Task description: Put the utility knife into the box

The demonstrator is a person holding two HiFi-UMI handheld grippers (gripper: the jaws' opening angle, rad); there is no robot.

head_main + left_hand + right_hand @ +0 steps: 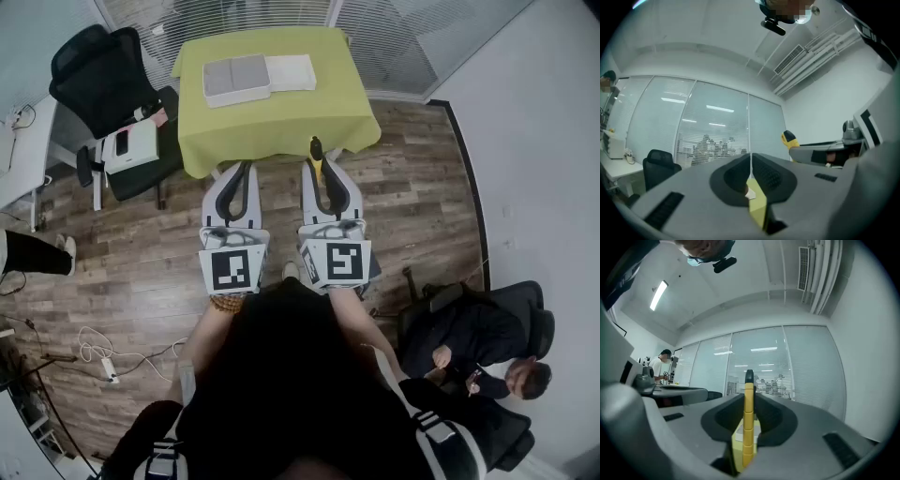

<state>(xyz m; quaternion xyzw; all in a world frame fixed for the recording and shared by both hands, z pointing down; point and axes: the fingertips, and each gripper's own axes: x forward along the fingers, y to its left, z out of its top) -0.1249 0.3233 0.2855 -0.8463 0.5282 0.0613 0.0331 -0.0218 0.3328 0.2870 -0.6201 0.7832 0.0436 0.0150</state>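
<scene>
Before the table [281, 127], the right tool [750, 401] clamps the utility knife [749, 427], its lower end hidden; the left tool [751, 164] is closed.

A green-clothed table [281, 131] stands against a blind-covered glass wall [225, 17]. Just left of the table is a black chair [89, 75], with a white device [131, 148] resting beside it. Well off from the table's front right corner a person [473, 337] sits, and well off from its front left a power strip [108, 368] lies on the floor.
</scene>
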